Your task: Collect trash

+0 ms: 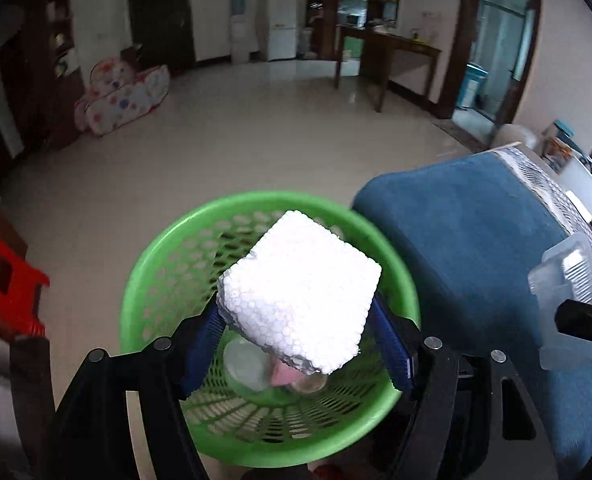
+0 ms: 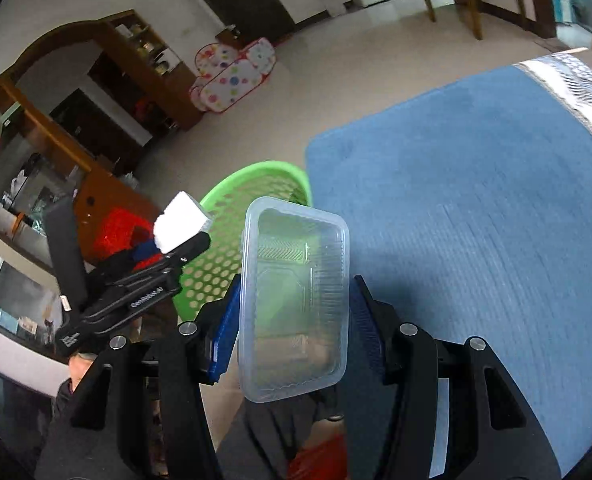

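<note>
My left gripper [image 1: 296,320] is shut on a white styrofoam block [image 1: 299,292] and holds it over the green mesh basket [image 1: 156,248]. The basket holds a clear round lid [image 1: 244,364] and a pink scrap [image 1: 282,374]. My right gripper [image 2: 294,312] is shut on a clear plastic food container [image 2: 296,300], held above the edge of the blue cloth [image 2: 475,208]. In the right wrist view the styrofoam block [image 2: 180,220] and the left gripper [image 2: 168,246] show at the left, beside the basket [image 2: 256,178]. The container [image 1: 567,280] also shows at the left wrist view's right edge.
The blue cloth [image 1: 475,248] covers a table right of the basket. A red plastic stool [image 1: 4,280] stands left of the basket. A polka-dot play tent [image 1: 124,96], a wooden table [image 1: 387,52] and shelves [image 2: 144,68] stand farther off on the tiled floor.
</note>
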